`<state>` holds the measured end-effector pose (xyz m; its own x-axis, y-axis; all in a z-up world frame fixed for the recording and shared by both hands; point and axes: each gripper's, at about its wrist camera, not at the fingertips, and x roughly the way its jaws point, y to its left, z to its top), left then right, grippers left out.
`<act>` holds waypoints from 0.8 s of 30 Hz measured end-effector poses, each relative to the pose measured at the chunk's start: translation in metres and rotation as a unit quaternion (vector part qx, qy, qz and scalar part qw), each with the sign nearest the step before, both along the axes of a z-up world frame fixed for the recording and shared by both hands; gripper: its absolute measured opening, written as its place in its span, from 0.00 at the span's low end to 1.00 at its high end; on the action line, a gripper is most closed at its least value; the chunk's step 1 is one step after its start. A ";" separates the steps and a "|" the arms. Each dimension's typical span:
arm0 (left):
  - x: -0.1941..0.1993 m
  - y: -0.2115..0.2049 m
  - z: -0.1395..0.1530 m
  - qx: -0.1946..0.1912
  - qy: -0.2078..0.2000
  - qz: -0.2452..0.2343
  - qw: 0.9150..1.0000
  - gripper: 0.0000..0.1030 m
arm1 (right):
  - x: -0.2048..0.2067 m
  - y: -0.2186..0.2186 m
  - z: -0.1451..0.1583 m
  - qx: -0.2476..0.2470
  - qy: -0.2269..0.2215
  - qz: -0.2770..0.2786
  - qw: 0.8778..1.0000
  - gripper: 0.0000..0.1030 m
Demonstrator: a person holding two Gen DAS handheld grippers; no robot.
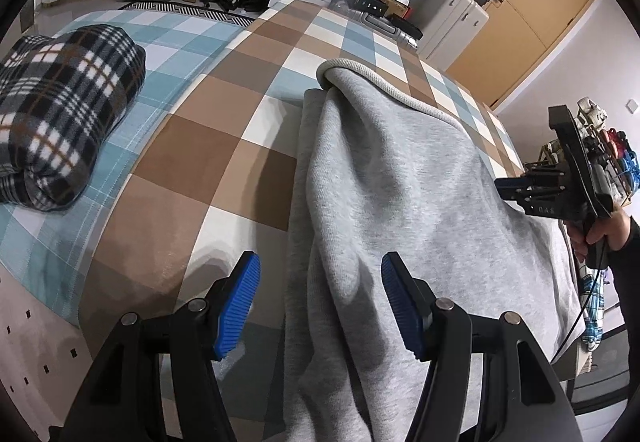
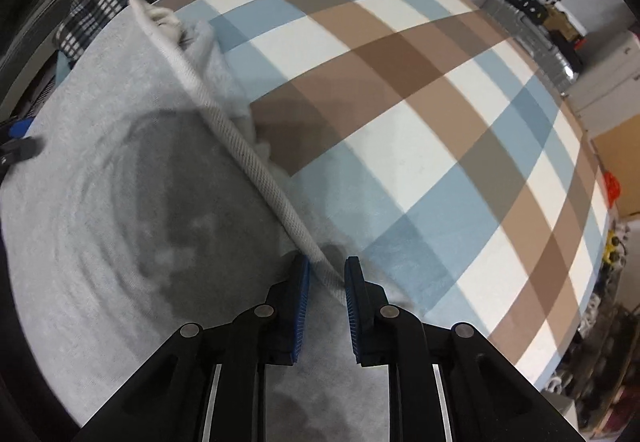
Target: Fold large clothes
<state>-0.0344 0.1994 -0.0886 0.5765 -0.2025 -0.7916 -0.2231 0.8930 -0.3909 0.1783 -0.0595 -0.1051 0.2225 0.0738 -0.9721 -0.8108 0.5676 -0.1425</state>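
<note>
Spread across the checked brown, blue and white bed cover (image 1: 224, 129), a large grey fleece garment (image 1: 400, 201) is seen reaching over the bed's near edge. The left gripper (image 1: 320, 302) is held released above it. The right gripper (image 2: 326, 294) is narrowed around the garment's ribbed hem (image 2: 240, 149); whether its fingers (image 2: 301, 302) press it cannot be told. A folded black-and-white plaid blanket (image 1: 60, 113) is placed near the bed's far left corner.

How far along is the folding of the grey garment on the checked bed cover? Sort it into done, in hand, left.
Done: the plaid garment already lies folded aside. In hand: the grey garment is spread on the bed cover; the right gripper straddles its ribbed hem, while the left gripper hangs open above the cloth. Left: the grey garment's folds.
</note>
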 end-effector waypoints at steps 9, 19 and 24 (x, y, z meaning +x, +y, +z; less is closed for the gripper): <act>-0.002 0.003 -0.001 -0.020 0.002 0.002 1.000 0.56 | 0.004 0.002 0.005 0.043 0.055 0.020 0.997 0.40; 0.000 0.001 -0.002 -0.028 0.007 0.000 1.000 0.56 | 0.001 0.011 -0.006 0.046 0.002 0.010 0.999 0.42; 0.001 -0.001 -0.003 -0.031 0.011 -0.001 0.999 0.56 | 0.004 0.015 -0.001 0.027 -0.073 -0.018 0.997 0.06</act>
<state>-0.0335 0.1987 -0.0918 0.5592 -0.2536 -0.7893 -0.2297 0.8674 -0.4414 0.1822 -0.0444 -0.1062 0.3648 0.1137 -0.9241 -0.7626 0.6059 -0.2264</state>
